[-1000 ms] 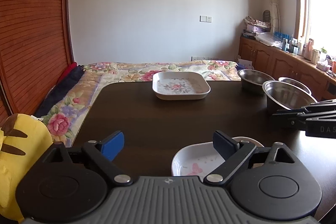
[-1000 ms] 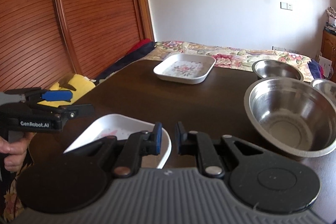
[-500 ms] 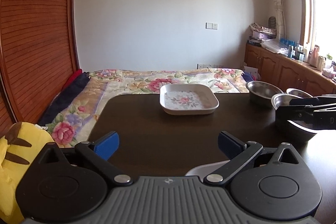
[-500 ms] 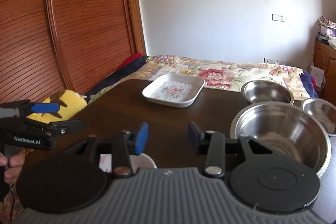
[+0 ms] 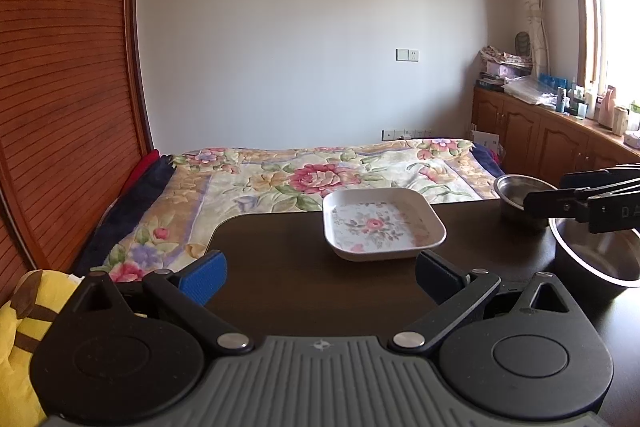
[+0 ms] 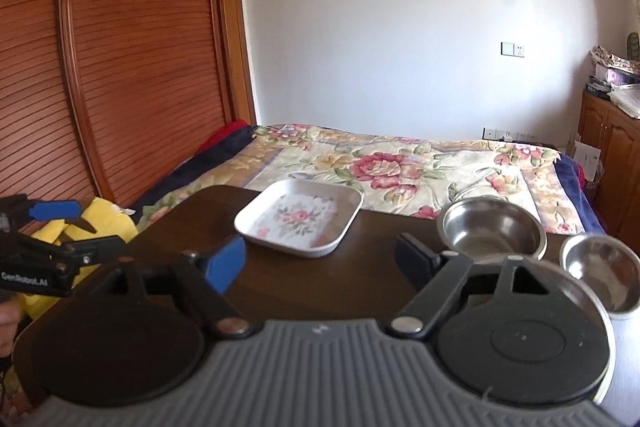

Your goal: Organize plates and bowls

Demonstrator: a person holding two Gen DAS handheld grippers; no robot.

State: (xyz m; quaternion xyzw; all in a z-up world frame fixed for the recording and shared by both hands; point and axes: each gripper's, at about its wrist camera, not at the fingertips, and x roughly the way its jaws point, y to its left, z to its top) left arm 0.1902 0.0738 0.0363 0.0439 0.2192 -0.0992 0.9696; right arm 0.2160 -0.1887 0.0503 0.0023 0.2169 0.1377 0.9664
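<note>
A white square plate with a flower print (image 5: 383, 223) sits at the far edge of the dark table (image 5: 288, 279); it also shows in the right wrist view (image 6: 300, 219). Steel bowls stand at the right: a far one (image 5: 520, 193) (image 6: 491, 230), a small one (image 6: 604, 269), and a large near one (image 5: 596, 259). My left gripper (image 5: 320, 277) is open and empty, raised above the table. My right gripper (image 6: 322, 261) is open and empty too. The near white plate is hidden below both grippers.
A bed with a floral quilt (image 5: 320, 171) lies beyond the table. A yellow plush toy (image 5: 20, 331) sits at the left. Wooden slatted doors (image 6: 100, 67) stand at the left, and wooden cabinets (image 5: 540, 139) with clutter line the right wall.
Both grippers rose and tilted up, so the near white plate dropped out of view. The right gripper opened from nearly shut to wide.
</note>
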